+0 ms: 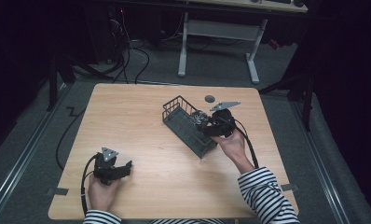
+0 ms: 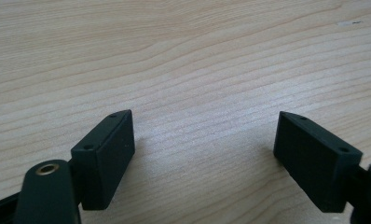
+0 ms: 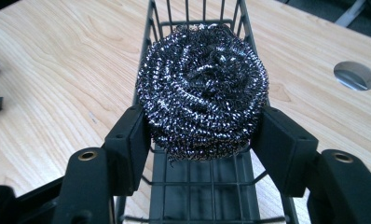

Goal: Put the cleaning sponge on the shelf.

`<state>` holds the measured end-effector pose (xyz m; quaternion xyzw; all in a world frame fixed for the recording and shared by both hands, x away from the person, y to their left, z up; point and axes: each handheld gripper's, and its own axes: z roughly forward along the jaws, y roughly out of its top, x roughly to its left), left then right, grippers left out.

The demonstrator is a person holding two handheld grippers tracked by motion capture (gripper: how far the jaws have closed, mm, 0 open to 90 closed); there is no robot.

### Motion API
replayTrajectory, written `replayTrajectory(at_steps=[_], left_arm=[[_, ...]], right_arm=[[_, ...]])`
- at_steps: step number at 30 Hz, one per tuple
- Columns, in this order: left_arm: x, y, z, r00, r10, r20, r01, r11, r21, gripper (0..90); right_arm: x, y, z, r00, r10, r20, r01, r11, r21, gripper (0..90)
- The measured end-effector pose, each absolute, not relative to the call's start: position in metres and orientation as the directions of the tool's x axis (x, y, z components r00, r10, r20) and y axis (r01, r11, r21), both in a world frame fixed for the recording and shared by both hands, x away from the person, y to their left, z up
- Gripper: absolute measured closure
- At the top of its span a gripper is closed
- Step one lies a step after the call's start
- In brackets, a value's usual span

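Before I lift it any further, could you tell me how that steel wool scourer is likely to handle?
The steel wool scourer is a loose coil of thin wire, so it probably squashes springily between the right tongs rather than staying stiff. It looks airy, so likely light for its size. Its rough wire may snag on the wire basket beneath it.

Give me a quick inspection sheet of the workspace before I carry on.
Surface: wooden table, bare apart from the items below.
Job's things: steel wool scourer held over the dark wire basket.
Clutter: round grommet hole near the far edge.
Grippers: right gripper shut on the scourer; left gripper open, nothing between its jaws.
Cables: one trails from each gripper; more on the floor beyond.
Surroundings: dark room, white desk frame behind.
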<state>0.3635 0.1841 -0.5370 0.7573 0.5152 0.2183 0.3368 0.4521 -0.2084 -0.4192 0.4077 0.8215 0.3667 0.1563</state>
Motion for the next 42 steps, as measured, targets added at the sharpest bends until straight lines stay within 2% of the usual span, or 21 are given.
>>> replayTrajectory(at_steps=[11,30,42], left_arm=[[0.363,0.184,-0.537,0.377,0.926,-0.016,0.634,-0.245,0.734,20.8],[0.363,0.184,-0.537,0.376,0.926,-0.016,0.633,-0.244,0.735,20.8],[0.363,0.184,-0.537,0.376,0.926,-0.016,0.633,-0.244,0.735,20.8]], right_arm=[[0.466,-0.205,-0.432,-0.6,0.797,0.068,0.603,0.395,0.693,37.3],[0.468,-0.204,-0.437,-0.617,0.782,0.094,0.599,0.388,0.701,32.1],[0.457,-0.217,-0.427,-0.603,0.794,0.083,0.572,0.357,0.739,36.0]])
